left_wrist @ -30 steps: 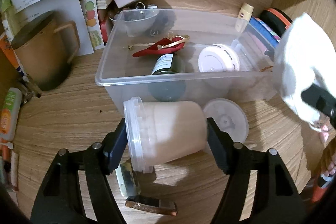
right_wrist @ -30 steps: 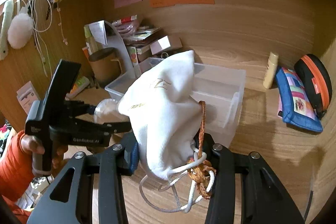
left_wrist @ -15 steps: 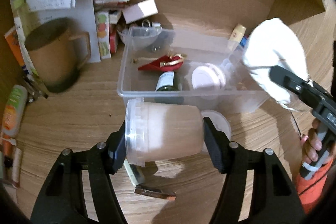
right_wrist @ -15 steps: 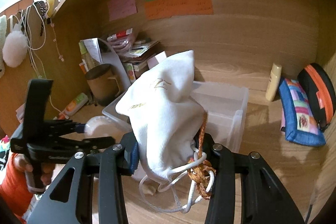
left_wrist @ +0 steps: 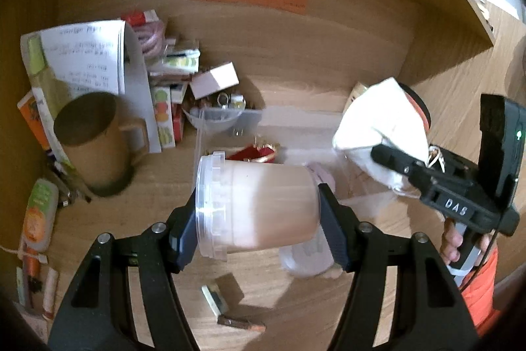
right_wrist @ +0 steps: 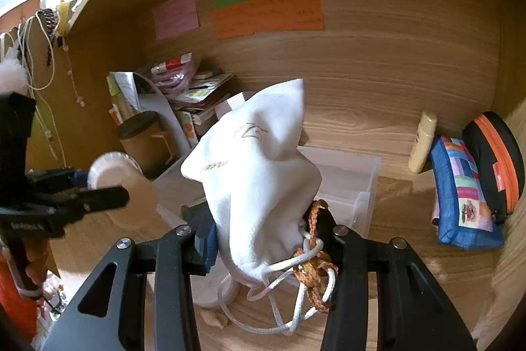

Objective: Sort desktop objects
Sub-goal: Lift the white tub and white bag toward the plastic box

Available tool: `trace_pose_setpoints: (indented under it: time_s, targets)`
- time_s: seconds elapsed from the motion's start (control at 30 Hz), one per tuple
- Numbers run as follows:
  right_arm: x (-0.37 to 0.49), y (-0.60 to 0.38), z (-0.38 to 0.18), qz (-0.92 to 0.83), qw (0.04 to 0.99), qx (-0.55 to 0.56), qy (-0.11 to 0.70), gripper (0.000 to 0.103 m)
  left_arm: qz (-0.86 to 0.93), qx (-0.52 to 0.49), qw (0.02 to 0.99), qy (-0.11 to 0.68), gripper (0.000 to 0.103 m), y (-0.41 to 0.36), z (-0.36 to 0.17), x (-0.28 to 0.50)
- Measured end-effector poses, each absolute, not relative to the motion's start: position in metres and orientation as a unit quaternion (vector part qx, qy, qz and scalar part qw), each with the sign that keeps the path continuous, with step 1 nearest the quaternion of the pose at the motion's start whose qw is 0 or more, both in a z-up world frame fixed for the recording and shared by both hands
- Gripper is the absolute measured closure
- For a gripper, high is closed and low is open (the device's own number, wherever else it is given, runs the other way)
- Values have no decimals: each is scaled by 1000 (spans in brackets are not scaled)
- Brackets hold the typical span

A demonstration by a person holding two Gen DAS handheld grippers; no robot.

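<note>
My left gripper (left_wrist: 256, 209) is shut on a translucent plastic jar (left_wrist: 256, 203), held on its side above the desk, in front of the clear storage bin (left_wrist: 296, 120). The jar also shows in the right wrist view (right_wrist: 121, 183). My right gripper (right_wrist: 263, 232) is shut on a white drawstring pouch (right_wrist: 259, 173) with white and orange cords (right_wrist: 309, 282), lifted above the bin (right_wrist: 348, 183). The pouch also shows in the left wrist view (left_wrist: 381, 127). A red object (left_wrist: 254, 152) lies in the bin, mostly hidden by the jar.
A brown mug (left_wrist: 92, 140), papers and boxes (left_wrist: 213, 81) crowd the left back. A round lid (left_wrist: 305, 259) and a small clip (left_wrist: 230, 308) lie on the desk. A patchwork pouch (right_wrist: 460, 189), black-orange case (right_wrist: 496, 163) and cream tube (right_wrist: 424, 140) sit right.
Both grippers have risen with their loads. The jar now sits higher and hides more of the bin. The pouch has moved up and left over the bin's right end.
</note>
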State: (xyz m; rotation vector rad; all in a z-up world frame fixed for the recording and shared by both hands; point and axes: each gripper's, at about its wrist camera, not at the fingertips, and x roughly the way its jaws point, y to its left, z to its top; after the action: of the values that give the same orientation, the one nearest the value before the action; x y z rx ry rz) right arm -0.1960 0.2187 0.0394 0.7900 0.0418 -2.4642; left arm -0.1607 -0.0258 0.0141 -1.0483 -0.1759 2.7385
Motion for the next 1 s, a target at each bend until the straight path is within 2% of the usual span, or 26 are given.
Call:
trace_pose_setpoints:
  time_s: [0.47, 1.0]
  targets:
    - [-229, 214, 39, -917, 257, 302, 30, 64, 928, -356, 95, -45, 38, -16, 15, -206]
    - [-262, 216, 13, -910, 250, 328, 45, 64, 915, -390, 101, -34, 38, -4, -13, -260]
